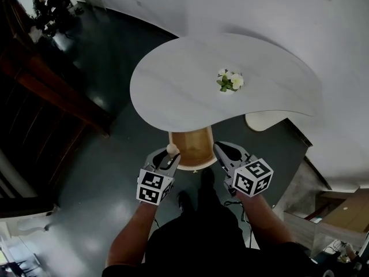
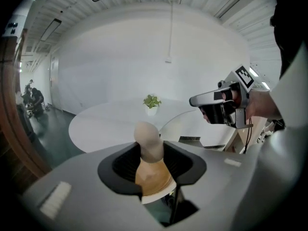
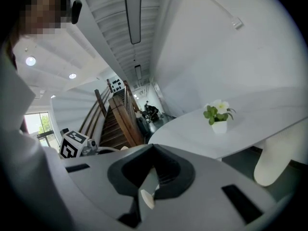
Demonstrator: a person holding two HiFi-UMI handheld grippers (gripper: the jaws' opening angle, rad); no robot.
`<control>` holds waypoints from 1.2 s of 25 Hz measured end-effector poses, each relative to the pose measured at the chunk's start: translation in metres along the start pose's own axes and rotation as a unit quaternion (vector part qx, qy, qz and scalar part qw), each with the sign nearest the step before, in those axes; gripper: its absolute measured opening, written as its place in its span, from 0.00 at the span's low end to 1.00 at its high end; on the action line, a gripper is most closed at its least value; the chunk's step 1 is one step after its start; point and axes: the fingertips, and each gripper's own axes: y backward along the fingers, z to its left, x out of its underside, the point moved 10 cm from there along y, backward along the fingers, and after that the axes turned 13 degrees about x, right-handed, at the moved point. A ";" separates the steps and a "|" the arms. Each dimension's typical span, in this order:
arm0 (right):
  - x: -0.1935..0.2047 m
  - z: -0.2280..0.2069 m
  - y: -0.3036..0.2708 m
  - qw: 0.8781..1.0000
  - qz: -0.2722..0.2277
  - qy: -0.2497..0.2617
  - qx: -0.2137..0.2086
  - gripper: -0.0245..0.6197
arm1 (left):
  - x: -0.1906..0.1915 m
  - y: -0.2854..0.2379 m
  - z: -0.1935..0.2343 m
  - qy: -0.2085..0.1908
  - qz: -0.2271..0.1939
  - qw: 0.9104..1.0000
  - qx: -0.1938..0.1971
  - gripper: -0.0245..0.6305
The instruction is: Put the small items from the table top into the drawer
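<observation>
A small beige egg-shaped item (image 1: 172,149) sits between the tips of my left gripper (image 1: 171,156), which is shut on it. It hangs just over the left rim of the open round wooden drawer (image 1: 193,146) under the white table (image 1: 173,79). In the left gripper view the beige item (image 2: 148,139) stands up between the dark pads, with the wooden drawer (image 2: 154,179) below. My right gripper (image 1: 222,152) hovers at the drawer's right rim, its jaws closed together. A pale sliver (image 3: 147,198) shows low between its pads; I cannot tell what that is.
A small white pot with a green flowering plant (image 1: 229,81) stands on the table top. A dark wooden staircase (image 1: 40,97) runs along the left. The floor (image 1: 86,172) is dark and glossy. People sit far off at the top left (image 1: 52,10). A cardboard box (image 1: 346,209) lies at right.
</observation>
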 end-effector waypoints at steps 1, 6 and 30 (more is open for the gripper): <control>0.001 -0.003 -0.001 1.000 0.003 -0.002 0.000 0.05 | 0.001 -0.005 0.000 -0.001 0.006 1.000 0.003 0.27; 0.008 -0.018 -0.004 1.000 0.015 -0.008 0.005 0.05 | 0.011 -0.031 0.003 -0.002 0.036 0.999 0.015 0.27; 0.048 -0.072 -0.036 0.998 0.064 -0.017 0.010 0.05 | 0.070 -0.152 0.025 -0.054 0.281 0.950 0.122 0.28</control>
